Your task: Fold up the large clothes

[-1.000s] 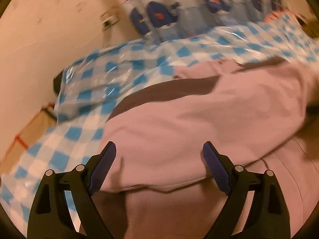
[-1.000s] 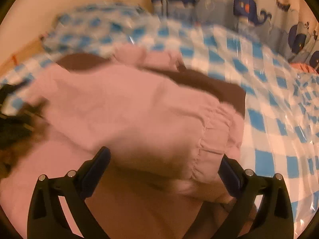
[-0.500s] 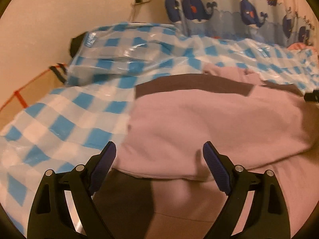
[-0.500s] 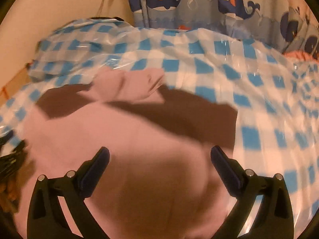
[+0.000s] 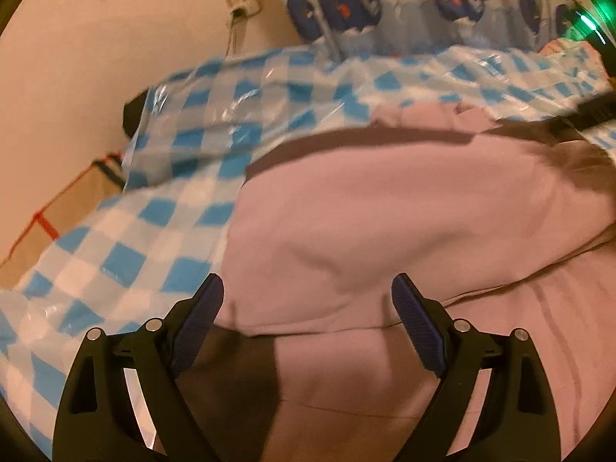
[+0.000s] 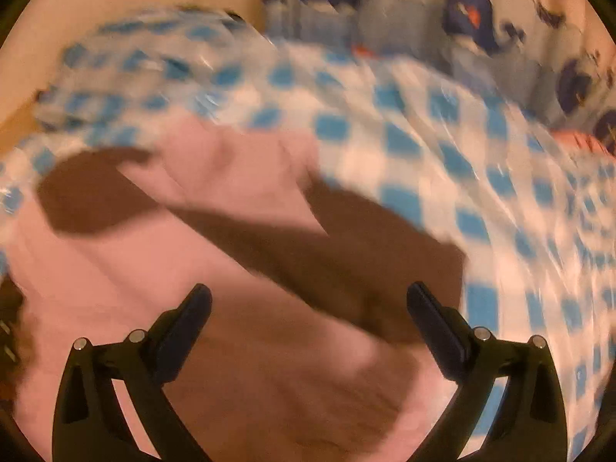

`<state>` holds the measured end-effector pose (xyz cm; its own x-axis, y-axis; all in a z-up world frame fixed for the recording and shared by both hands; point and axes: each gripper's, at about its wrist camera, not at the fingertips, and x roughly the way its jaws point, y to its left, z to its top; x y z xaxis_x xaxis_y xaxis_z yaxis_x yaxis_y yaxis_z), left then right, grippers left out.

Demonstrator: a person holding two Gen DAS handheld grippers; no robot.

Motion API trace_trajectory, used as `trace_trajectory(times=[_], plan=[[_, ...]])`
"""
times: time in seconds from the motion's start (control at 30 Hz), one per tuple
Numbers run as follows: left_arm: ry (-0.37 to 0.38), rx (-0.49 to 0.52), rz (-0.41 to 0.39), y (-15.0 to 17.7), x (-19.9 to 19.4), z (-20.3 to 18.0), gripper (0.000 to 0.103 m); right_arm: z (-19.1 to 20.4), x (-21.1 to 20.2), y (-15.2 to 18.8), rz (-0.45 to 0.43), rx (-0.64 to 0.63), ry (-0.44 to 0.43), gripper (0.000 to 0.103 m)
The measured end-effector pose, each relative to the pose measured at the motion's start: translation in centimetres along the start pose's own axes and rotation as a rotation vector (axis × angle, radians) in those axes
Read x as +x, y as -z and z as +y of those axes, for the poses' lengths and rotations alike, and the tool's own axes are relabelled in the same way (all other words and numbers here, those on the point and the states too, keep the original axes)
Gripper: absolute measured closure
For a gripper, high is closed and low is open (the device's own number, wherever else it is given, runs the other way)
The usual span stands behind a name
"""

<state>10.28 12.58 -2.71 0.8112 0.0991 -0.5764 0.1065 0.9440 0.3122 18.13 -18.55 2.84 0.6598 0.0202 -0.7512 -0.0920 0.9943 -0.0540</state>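
A large pink garment (image 5: 385,223) lies folded over on a blue-and-white checked plastic sheet (image 5: 127,254). In the left wrist view my left gripper (image 5: 308,304) is open and empty, its fingers either side of the garment's folded front edge. In the right wrist view the same pink garment (image 6: 215,192) shows blurred, with dark shadows across it. My right gripper (image 6: 308,308) is open and empty just above the cloth. A black part of the other gripper (image 5: 593,111) shows at the far right of the left wrist view.
A whale-print curtain (image 5: 404,4) hangs behind the checked sheet (image 6: 442,146). A beige wall with a socket (image 5: 242,4) is at the back left. A cardboard box (image 5: 57,211) stands at the left. Something orange-pink (image 6: 577,140) lies at the far right.
Both grippers stay open and empty. The left view has tilted and shifted a little over the garment edge. The right view has swung and is now motion-blurred; the garment's gathered hem is out of sight.
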Motion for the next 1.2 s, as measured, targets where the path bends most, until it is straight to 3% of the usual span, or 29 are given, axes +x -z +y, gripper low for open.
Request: trace_trajectory(times=[0.1, 0.17, 0.2, 0.3, 0.4, 0.53, 0.57, 0.6, 0.73, 0.83, 0.9, 0.97, 1.03, 1.07, 1.1, 1.13, 1.2], plan=[[0.018, 0.060, 0.003, -0.3, 0.2, -2.1, 0.018, 3.2, 3.0, -1.6, 0.077, -0.073, -0.031, 0.006], [0.026, 0.092, 0.036, 0.0, 1.2, -2.9, 0.018, 4.1, 7.3, -0.4, 0.183, -0.108, -0.001, 0.006], [0.034, 0.100, 0.052, 0.3, 1.6, -3.3, 0.018, 3.7, 9.2, 0.6, 0.209, -0.061, -0.042, 0.005], [0.050, 0.105, 0.100, 0.9, 2.9, -3.7, 0.018, 2.6, 9.8, 1.4, 0.174, 0.011, -0.076, 0.005], [0.060, 0.091, 0.098, 1.1, 2.9, -3.5, 0.018, 2.0, 8.7, 0.7, 0.209, 0.011, -0.089, 0.006], [0.064, 0.088, 0.105, 1.4, 3.1, -3.6, 0.018, 0.4, 4.2, 1.9, 0.064, 0.077, -0.036, 0.006], [0.067, 0.087, 0.110, 1.5, 3.3, -3.7, 0.018, 0.0, 5.2, 3.1, 0.108, 0.045, 0.010, 0.006], [0.072, 0.088, 0.118, 1.6, 3.5, -3.8, 0.018, -0.6, 6.5, 4.3, 0.155, 0.031, -0.037, 0.006], [0.077, 0.087, 0.127, 1.5, 3.4, -3.6, 0.017, -1.7, 4.0, 3.2, 0.139, 0.112, -0.063, 0.007], [0.099, 0.048, 0.098, 1.4, 1.1, -2.3, 0.017, -0.3, -2.0, 3.7, 0.012, 0.058, -0.066, 0.007], [0.088, -0.006, 0.037, 1.3, -1.1, -0.2, 0.017, 0.7, -4.1, 5.4, 0.006, 0.000, -0.033, 0.007], [0.051, -0.082, 0.020, 1.0, -1.4, 2.2, 0.017, 1.0, -3.6, 7.0, 0.046, -0.027, 0.025, 0.007], [0.034, -0.189, 0.064, 1.0, 0.1, 4.9, 0.017, 0.0, -0.2, 9.8, 0.190, 0.009, 0.000, 0.005], [0.056, -0.249, 0.134, 1.3, 2.1, 6.2, 0.017, -0.9, 1.2, 10.9, 0.212, 0.059, -0.058, 0.005], [0.070, -0.282, 0.255, 2.1, 5.0, 7.1, 0.017, -1.5, 1.4, 11.1, 0.205, 0.090, -0.082, 0.005], [0.094, -0.298, 0.320, 2.8, 6.4, 7.3, 0.017, -1.7, 1.2, 10.9, 0.215, 0.101, -0.083, 0.006], [0.128, -0.338, 0.353, 3.1, 6.9, 8.2, 0.016, -1.3, -0.7, 10.0, 0.222, 0.091, -0.068, 0.006]])
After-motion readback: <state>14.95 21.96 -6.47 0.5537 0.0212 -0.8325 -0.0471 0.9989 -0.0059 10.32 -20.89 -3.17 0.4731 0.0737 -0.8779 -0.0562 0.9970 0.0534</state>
